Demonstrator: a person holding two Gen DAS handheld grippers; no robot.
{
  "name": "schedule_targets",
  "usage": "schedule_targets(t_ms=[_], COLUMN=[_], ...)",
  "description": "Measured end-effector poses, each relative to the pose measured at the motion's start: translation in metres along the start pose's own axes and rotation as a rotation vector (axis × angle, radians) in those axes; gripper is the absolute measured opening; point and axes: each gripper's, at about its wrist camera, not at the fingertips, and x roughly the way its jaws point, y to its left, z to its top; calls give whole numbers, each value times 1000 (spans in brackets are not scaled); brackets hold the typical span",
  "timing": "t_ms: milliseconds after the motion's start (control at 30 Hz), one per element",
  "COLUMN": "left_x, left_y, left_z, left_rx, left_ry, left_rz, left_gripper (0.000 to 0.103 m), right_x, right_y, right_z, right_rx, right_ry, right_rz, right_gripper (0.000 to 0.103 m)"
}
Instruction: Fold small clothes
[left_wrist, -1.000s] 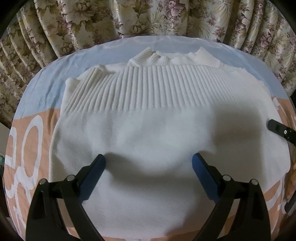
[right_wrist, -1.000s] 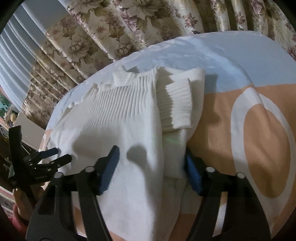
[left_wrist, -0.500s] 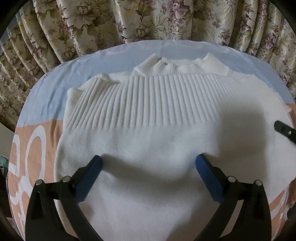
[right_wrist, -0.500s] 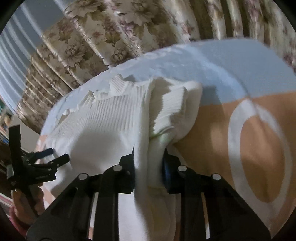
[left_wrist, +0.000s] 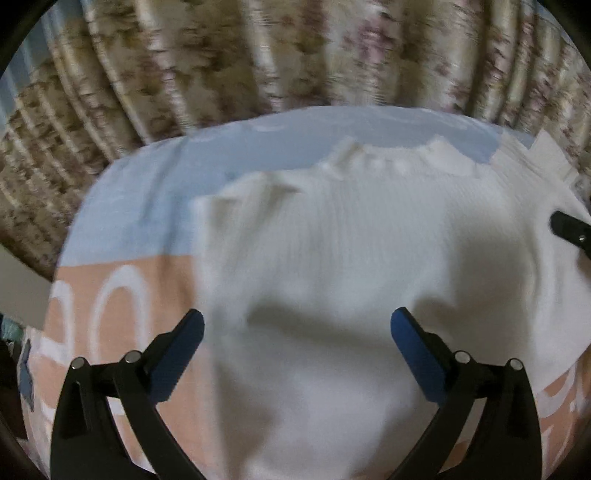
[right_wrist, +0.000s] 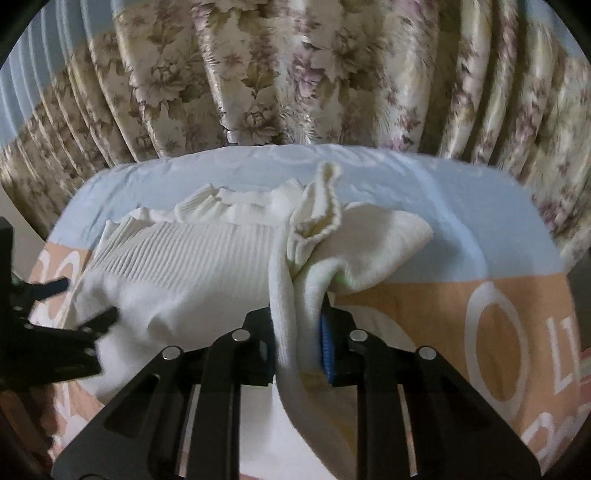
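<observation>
The white ribbed knit sweater (right_wrist: 192, 266) is spread on the blue-and-peach printed sheet (right_wrist: 461, 236); its right edge is pinched by the right gripper (right_wrist: 297, 343), leftward of which the body lies. The left gripper (left_wrist: 297, 332) is held released above it.

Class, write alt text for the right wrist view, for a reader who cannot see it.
The right tongs are shut on a bunched fold of a white ribbed sweater, lifting its side off a blue and peach bedsheet. The left tongs show at the far left, open by the sweater's other edge, and floral curtains hang behind.
</observation>
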Motion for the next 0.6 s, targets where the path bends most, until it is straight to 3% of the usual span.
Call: schedule_targets(t_ms=[200,400,600], left_x=[8,27,8], left_y=[57,64,84], left_z=[-14,-15,-12], left_rx=[-57,-18,-14], left_ry=[47,78,31], left_rz=[30,39,50], left_gripper=[102,102,102], right_x=[6,16,30], right_y=[56,112,159], right_z=[18,28,28], right_rx=[-35,-61,-22], right_ry=[20,28,57], right_rz=[-14,-6,57], right_gripper=[17,16,15])
